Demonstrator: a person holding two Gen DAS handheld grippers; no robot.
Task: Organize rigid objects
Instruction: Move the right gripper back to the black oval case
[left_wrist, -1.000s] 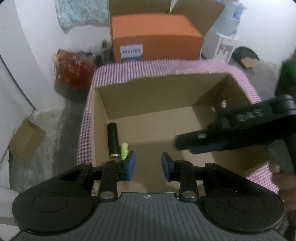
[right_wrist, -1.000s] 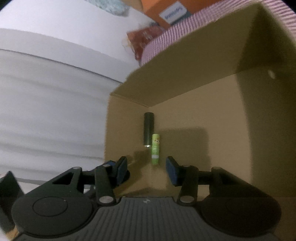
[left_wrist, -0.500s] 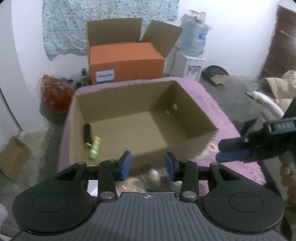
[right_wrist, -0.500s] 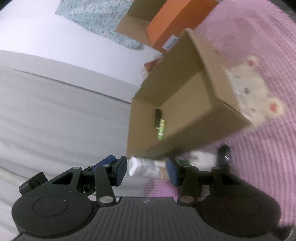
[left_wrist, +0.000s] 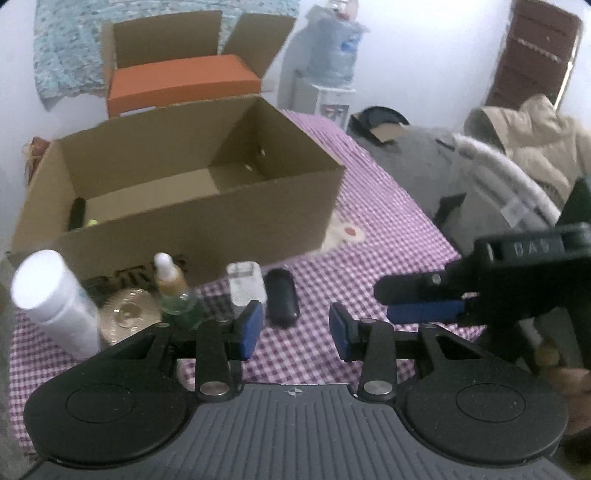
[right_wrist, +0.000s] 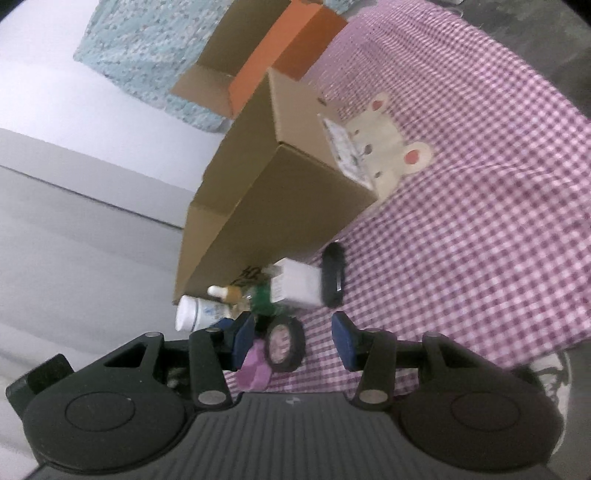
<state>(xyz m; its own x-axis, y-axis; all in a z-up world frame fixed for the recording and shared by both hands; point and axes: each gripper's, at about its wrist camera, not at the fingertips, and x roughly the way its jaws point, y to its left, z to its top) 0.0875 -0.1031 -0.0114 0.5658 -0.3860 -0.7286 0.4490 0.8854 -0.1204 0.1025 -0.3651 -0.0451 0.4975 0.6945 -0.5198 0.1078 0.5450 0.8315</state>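
An open cardboard box (left_wrist: 192, 218) stands on the checked cloth, with a black tube (left_wrist: 77, 212) and a green tube tip (left_wrist: 91, 222) inside at its left wall. Along its near side stand a white bottle (left_wrist: 55, 299), a gold round tin (left_wrist: 127, 314), a dropper bottle (left_wrist: 171, 284), a clear rectangular bottle (left_wrist: 245, 282) and a black oblong case (left_wrist: 281, 301). My left gripper (left_wrist: 295, 328) hovers open just before the case, holding nothing. My right gripper (right_wrist: 293, 341) is open above a round black-rimmed item (right_wrist: 284, 341), with its pads clear of that item.
An orange carton (left_wrist: 181, 85) in a bigger box sits behind the cardboard box. A water dispenser (left_wrist: 328, 85), a jacket on a chair (left_wrist: 532, 147) and grey floor lie to the right. A bear patch (right_wrist: 388, 144) marks the purple checked cloth (right_wrist: 480, 206) beside the box.
Both grippers have drawn back out of the box to the cloth in front of it, so the row of bottles has come into view. The left jaws stand slightly wider.
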